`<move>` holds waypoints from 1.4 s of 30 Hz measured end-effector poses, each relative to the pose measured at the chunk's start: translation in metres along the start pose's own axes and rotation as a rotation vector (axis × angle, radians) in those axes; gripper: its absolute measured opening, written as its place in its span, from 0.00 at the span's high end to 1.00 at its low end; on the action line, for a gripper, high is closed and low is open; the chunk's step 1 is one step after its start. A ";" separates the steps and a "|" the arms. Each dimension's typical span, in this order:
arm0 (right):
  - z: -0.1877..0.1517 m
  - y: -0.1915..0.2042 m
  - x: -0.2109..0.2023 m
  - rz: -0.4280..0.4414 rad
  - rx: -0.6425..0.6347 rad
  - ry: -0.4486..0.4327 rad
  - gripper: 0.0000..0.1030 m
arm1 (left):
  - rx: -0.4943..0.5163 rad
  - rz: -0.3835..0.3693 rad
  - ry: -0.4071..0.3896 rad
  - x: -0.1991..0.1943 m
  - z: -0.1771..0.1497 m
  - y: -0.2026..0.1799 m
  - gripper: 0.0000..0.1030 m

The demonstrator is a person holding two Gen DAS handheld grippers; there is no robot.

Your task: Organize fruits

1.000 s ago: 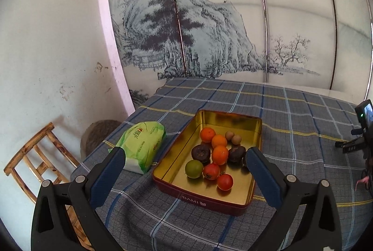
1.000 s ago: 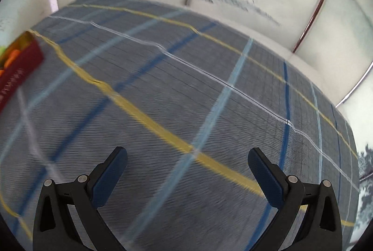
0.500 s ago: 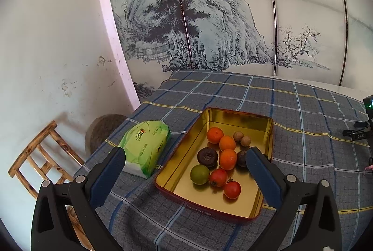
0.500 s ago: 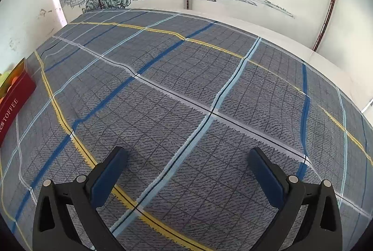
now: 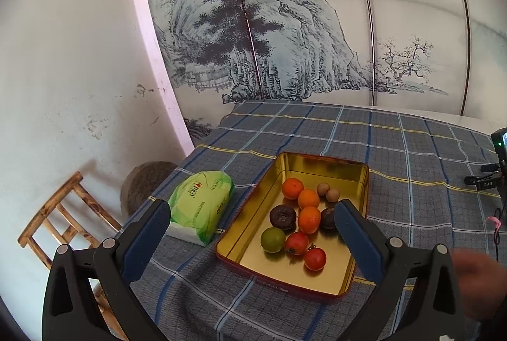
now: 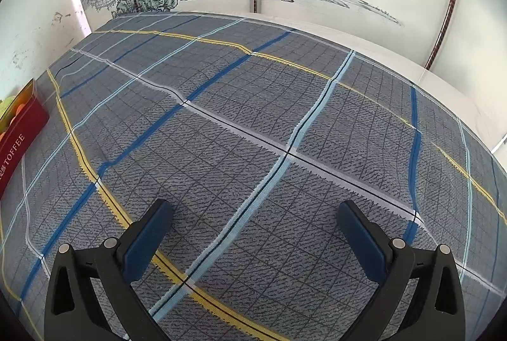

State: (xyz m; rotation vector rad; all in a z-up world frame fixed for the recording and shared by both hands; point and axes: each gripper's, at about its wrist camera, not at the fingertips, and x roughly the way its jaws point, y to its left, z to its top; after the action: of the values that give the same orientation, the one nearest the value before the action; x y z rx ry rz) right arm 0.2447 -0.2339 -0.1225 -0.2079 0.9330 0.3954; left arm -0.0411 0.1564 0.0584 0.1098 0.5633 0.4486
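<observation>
Over the last second I pull the left gripper (image 5: 252, 220) up and back, both jaws wide and empty, right gripper (image 6: 255, 222) over bare table (image 6: 285, 106), fruits (image 5: 299, 219) all gathered in the tin (image 5: 253, 227), so sorted or unsorted both fit

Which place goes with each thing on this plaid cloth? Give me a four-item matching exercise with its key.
Things:
1. round green fruit
2. two small brown nuts
3. green plastic tissue pack
4. black camera device

Places:
A. far right edge of the view
B. on the cloth, left of the gold tin
C. tin's near left
D. tin's far right

Pairs: 1-C, 2-D, 3-B, 4-A
</observation>
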 end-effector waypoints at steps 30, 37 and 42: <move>-0.001 0.000 0.001 -0.001 -0.001 -0.003 0.00 | -0.026 0.018 0.036 0.026 -0.010 0.027 0.00; -0.002 0.000 0.001 -0.001 -0.001 -0.003 0.00 | -0.009 -0.069 0.084 0.085 -0.013 0.000 0.00; -0.002 0.001 0.001 -0.001 -0.001 -0.003 0.00 | -0.036 -0.130 0.173 0.145 -0.016 -0.021 0.00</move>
State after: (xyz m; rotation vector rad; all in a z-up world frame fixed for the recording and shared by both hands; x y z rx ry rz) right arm 0.2438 -0.2334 -0.1242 -0.2085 0.9296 0.3954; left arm 0.0672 0.2006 -0.0306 -0.0004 0.7271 0.3431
